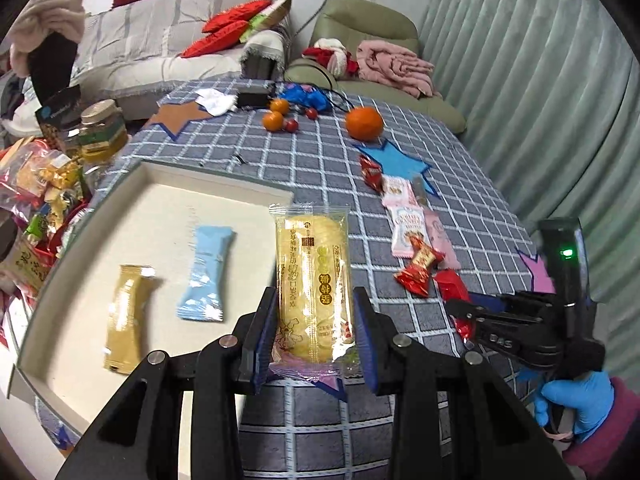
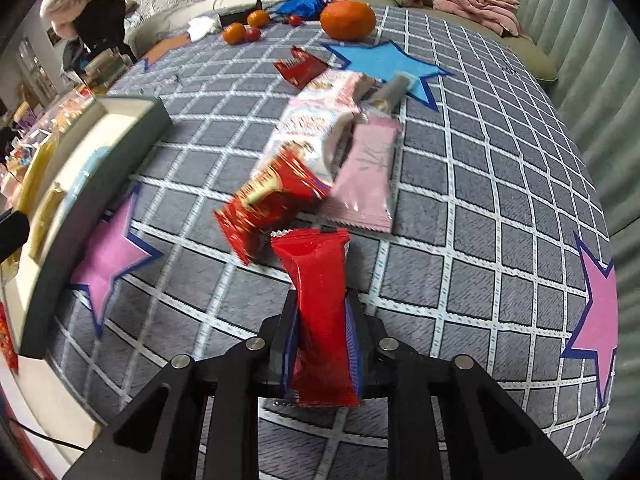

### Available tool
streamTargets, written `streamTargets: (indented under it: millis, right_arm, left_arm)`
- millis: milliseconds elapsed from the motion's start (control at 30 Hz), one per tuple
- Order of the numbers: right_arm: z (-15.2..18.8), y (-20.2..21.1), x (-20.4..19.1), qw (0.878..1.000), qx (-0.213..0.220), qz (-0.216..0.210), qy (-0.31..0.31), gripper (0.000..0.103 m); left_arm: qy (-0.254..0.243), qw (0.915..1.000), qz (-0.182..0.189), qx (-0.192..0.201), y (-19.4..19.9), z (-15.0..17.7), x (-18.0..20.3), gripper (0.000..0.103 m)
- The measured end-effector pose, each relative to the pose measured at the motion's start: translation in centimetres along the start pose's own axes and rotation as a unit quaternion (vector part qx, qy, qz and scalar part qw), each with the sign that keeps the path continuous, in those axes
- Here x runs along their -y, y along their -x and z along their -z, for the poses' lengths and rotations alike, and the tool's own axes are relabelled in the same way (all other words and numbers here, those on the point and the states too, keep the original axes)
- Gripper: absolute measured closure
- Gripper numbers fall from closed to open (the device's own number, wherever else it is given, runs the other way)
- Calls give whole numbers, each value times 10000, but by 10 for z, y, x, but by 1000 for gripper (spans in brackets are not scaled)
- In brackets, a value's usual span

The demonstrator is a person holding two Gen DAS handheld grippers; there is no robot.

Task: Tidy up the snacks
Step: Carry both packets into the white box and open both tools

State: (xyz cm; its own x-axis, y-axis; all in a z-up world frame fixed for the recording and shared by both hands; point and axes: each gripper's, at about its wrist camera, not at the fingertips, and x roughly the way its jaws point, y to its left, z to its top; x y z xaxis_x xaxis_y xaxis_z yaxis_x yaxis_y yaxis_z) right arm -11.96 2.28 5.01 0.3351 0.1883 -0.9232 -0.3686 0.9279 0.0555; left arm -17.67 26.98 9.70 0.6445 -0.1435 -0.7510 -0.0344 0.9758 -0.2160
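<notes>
Left gripper (image 1: 316,320) clenched on a yellow snack pack (image 1: 314,280), jaws pressing its long sides, pack upright in the left wrist view and hanging over the tray's right edge. At nine o'clock from it, inside the shallow cream tray (image 1: 208,178), a light blue packet (image 1: 208,276); farther out at eight o'clock, a tan packet (image 1: 126,316), both lying flat and apart. Right gripper (image 2: 322,332) clenched on a red packet (image 2: 320,312), gripped low, top end poking up toward twelve o'clock. Just past that end, at eleven o'clock, a second red wrapper (image 2: 268,204), blurred. At one o'clock, a pink packet (image 2: 366,176) flat on the checked desk cover (image 2: 480,200), touching a white-and-pink pack (image 2: 312,136). Beyond, at twelve, a blue star cutout (image 2: 384,66) and a big orange (image 2: 347,19). At nine o'clock, a pink star cutout (image 2: 108,256) beside the tray wall. In the left wrist view at three o'clock, a blue-gloved hand (image 1: 576,404) gripping the other tool.
</notes>
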Motion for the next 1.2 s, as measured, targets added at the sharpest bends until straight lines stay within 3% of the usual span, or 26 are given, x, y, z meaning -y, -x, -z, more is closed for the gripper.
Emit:
streamTargets:
  millis: [333, 667, 1033, 1133, 1200]
  right_arm:
    - [-47, 43, -71, 9939, 490, -896, 414, 80]
    - [-94, 15, -158, 9862, 290, -1367, 888, 80]
    - [-128, -16, -193, 9847, 159, -1480, 901, 80]
    - [-134, -25, -194, 9846, 56, -1525, 851, 80]
    - [-135, -30, -192, 9839, -46, -1581, 831, 77]
  left_arm:
    - [490, 9968, -568, 267, 15, -15, -73, 63]
    - [966, 9920, -806, 96, 5, -4, -123, 63]
    - [1040, 9910, -833, -85, -18, -15, -136, 62]
    - [1091, 9906, -816, -127, -23, -19, -136, 48]
    - [1123, 9900, -839, -124, -23, -20, -135, 25]
